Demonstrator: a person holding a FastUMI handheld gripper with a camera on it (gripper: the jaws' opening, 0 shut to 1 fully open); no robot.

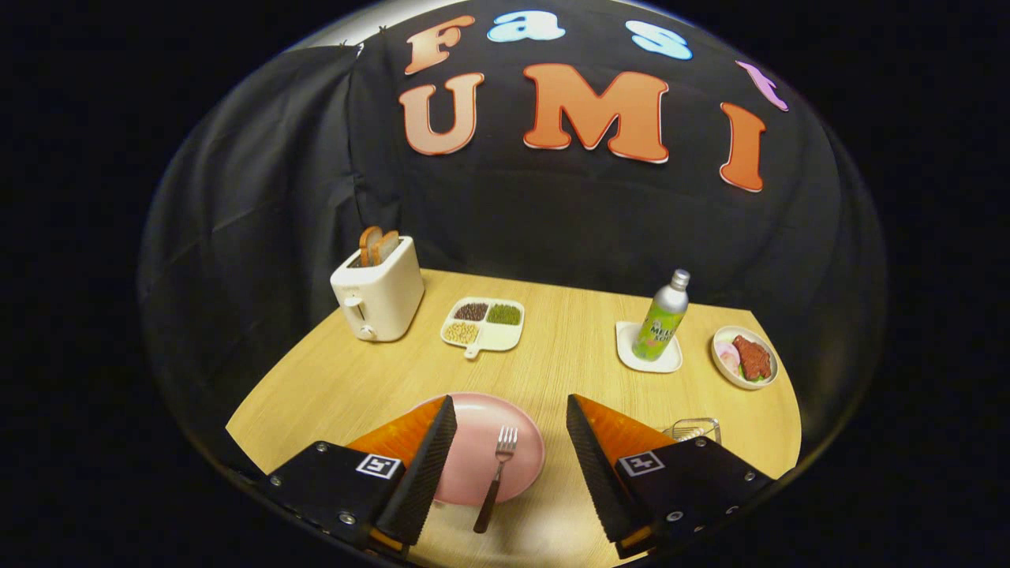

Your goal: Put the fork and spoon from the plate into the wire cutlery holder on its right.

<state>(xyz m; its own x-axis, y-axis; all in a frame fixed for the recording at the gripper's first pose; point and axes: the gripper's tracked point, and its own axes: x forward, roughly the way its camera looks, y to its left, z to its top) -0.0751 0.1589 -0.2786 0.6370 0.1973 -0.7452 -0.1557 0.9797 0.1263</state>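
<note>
In the gripper view, the gripper [511, 465] is hovering over the wooden table [568, 355] with its fingers spread wide and gripping nothing. The fork [495, 477] is lying between them, tines on the pink plate [481, 450] and dark handle overhanging the near rim, probably so it can be pinched easily. No spoon is visible on the plate. The wire cutlery holder [693, 429] is peeking out just beyond the right finger, close enough for a short transfer. Farther off are standing a toaster [379, 296], a divided dish of beans [483, 323], a bottle [661, 319] and a bowl of food [744, 357].
</note>
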